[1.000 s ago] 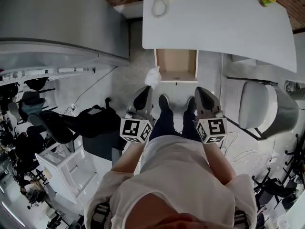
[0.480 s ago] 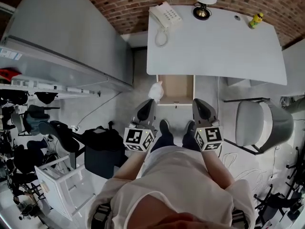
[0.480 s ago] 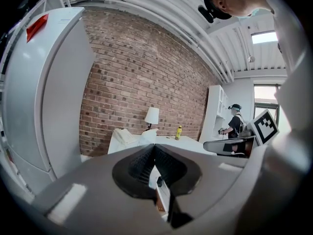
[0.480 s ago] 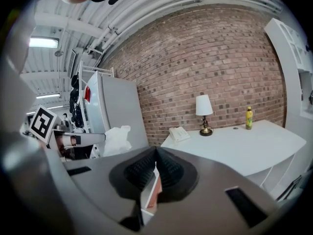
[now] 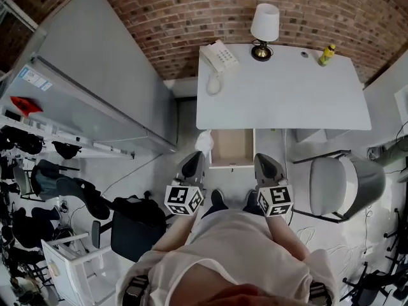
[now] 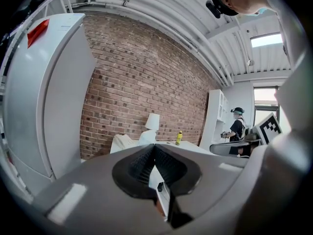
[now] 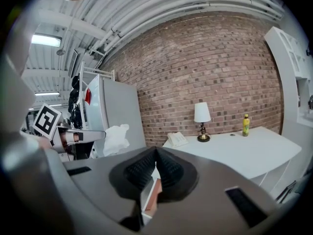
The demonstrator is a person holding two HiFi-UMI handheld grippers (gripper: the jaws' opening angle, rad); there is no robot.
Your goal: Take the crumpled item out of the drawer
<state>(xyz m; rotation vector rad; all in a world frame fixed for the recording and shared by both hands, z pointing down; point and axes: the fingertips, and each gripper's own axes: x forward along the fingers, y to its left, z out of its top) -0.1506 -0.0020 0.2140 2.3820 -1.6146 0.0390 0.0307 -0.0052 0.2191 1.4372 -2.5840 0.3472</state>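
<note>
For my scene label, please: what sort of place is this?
Probably an office or workroom: a white desk with a telephone and a table lamp, against a brick wall.

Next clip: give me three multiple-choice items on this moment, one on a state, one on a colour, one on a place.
1. The drawer is: A open; B shut; C taken off.
2. The bottle on the desk is: A red; B yellow; C blue.
3. The crumpled item is: A in the drawer; B on the desk; C in the left hand-held gripper.

Answers:
1 A: the drawer's bare inside shows below the desk's edge.
2 B: it looks yellow in both the head view and the right gripper view.
3 C: the white wad sits at the tip of the shut jaws, left of the drawer.
</note>
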